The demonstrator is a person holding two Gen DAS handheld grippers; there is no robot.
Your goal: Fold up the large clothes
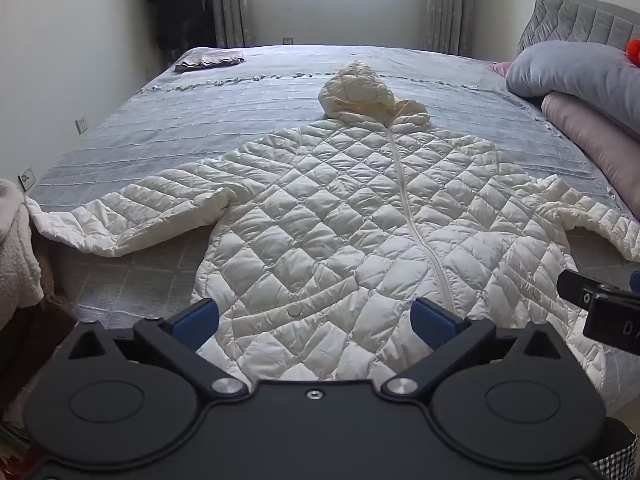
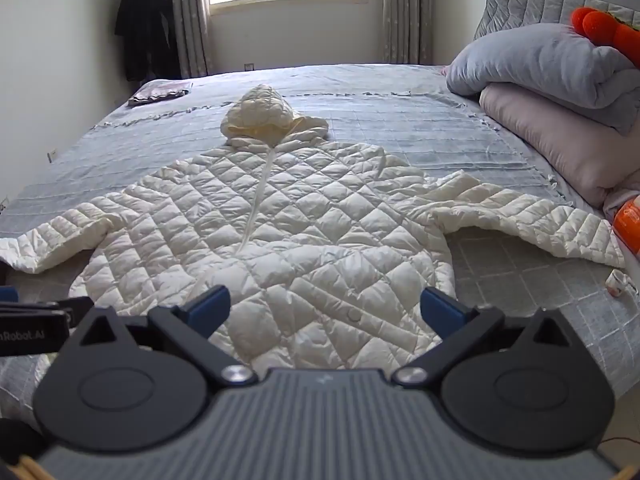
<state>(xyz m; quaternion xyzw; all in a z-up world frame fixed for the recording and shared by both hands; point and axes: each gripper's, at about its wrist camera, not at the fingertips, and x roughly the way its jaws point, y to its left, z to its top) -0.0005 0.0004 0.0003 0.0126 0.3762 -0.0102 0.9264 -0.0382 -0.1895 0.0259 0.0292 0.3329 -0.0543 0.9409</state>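
Observation:
A white quilted hooded jacket (image 1: 352,208) (image 2: 276,232) lies flat on the grey bed, front up and zipped, hood (image 1: 360,92) at the far end, both sleeves spread sideways. The left sleeve (image 1: 120,220) hangs over the bed's left edge. The right sleeve (image 2: 528,220) reaches towards the pillows. My left gripper (image 1: 316,320) hovers open over the jacket's hem, nothing between its blue pads. My right gripper (image 2: 326,308) is open too, above the hem on the jacket's right half, empty. Each gripper shows at the edge of the other's view.
A grey bedspread (image 1: 160,128) covers the bed. Stacked grey and pink pillows (image 2: 560,92) with an orange plush toy (image 2: 604,28) sit at the right. A folded cloth (image 1: 210,60) lies at the far left corner. A window and curtains are beyond, dark clothes (image 2: 146,20) hang on the wall.

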